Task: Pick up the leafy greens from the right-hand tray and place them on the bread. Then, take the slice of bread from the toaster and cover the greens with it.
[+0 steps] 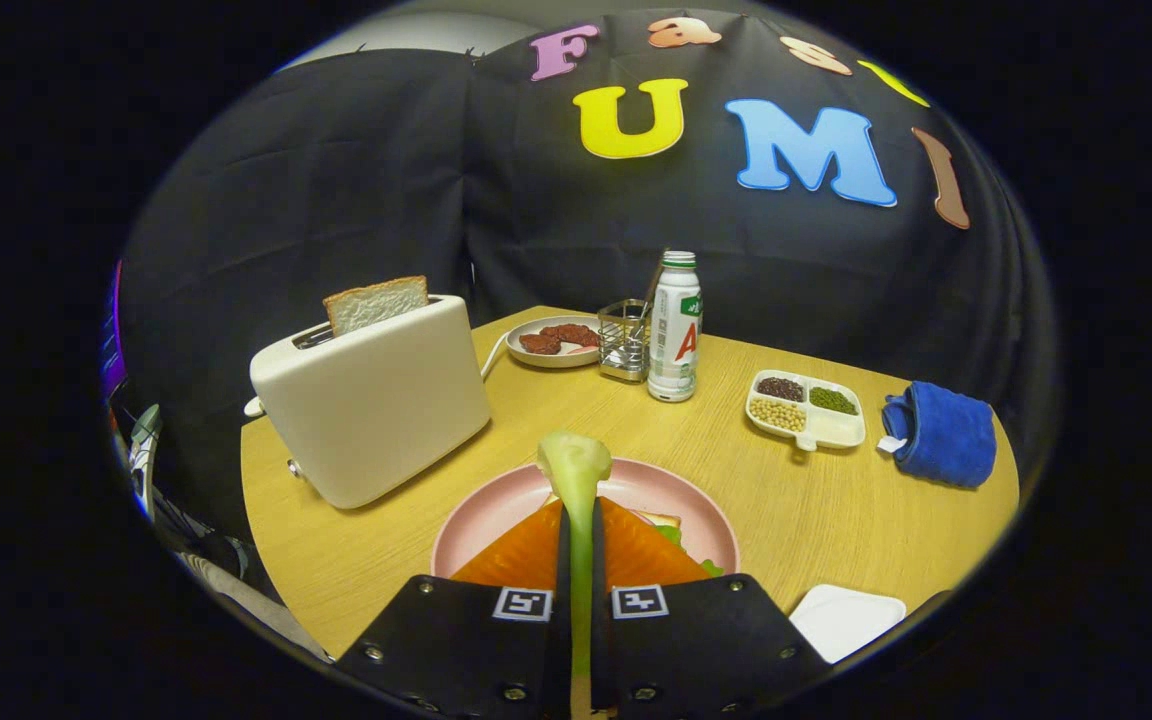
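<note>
My gripper (581, 545) is shut on the pale green stalk of the leafy greens (576, 475), whose cut end sticks out ahead of the fingertips. Right below sits a pink plate (506, 505) carrying an orange slice (526, 555) over bread, with a bit of bread (663, 519) and green leaf (681, 540) peeking out beside the right finger. Beyond the plate to the left stands a cream toaster (376, 400) with a slice of bread (376, 302) poking up from its slot.
On the wooden table (796, 510) behind the plate: a dish of dark red food (556, 342), a wire holder (624, 340), a white bottle (676, 330), a divided dish of beans (804, 408), a blue cloth (941, 432). A white tray (848, 618) lies right of the fingers.
</note>
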